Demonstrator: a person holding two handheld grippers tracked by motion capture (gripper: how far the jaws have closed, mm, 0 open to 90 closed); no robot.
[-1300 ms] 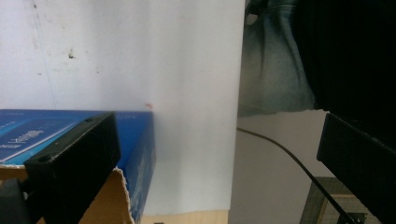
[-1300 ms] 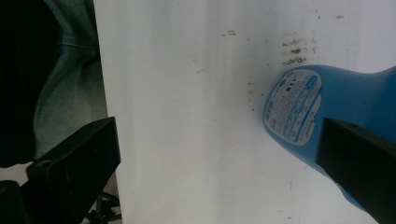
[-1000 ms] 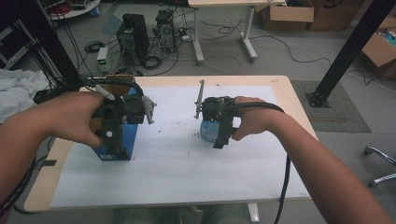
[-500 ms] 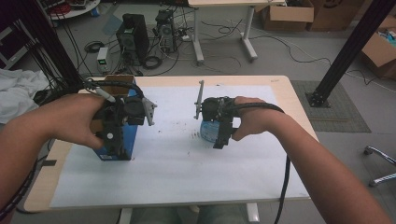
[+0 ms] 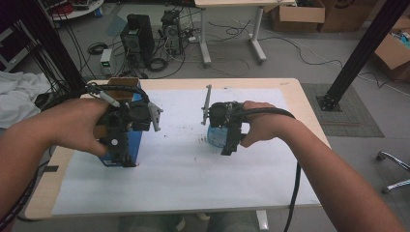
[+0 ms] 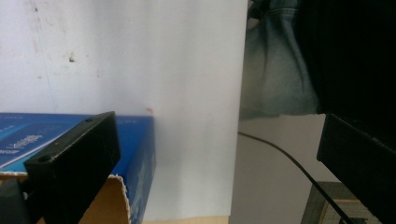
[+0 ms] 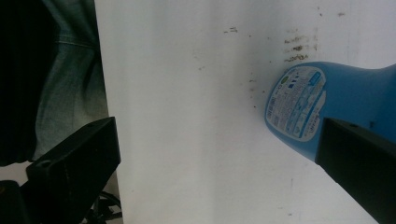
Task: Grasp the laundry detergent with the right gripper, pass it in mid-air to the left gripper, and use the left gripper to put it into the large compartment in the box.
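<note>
A blue box point(image 5: 135, 145) with an open brown cardboard flap stands at the left of the white-papered table point(image 5: 193, 183). My left gripper point(image 5: 121, 158) hovers over it, open; in the left gripper view point(image 6: 212, 140) the box point(image 6: 135, 140) lies beside and under the left jaw, not clamped. A blue plastic bottle point(image 5: 215, 136) with a printed label lies near the table's middle. My right gripper point(image 5: 227, 149) sits over it, open; in the right gripper view point(image 7: 215, 142) the bottle point(image 7: 336, 93) runs partly behind the right jaw.
Dark smudges point(image 7: 299, 44) mark the paper near the bottle. The person's jeans point(image 6: 275, 70) show past the near table edge. Behind the table are computer towers point(image 5: 140, 38), cables and a desk; a black post point(image 5: 360, 53) stands at the right, white cloth point(image 5: 14, 96) at the left.
</note>
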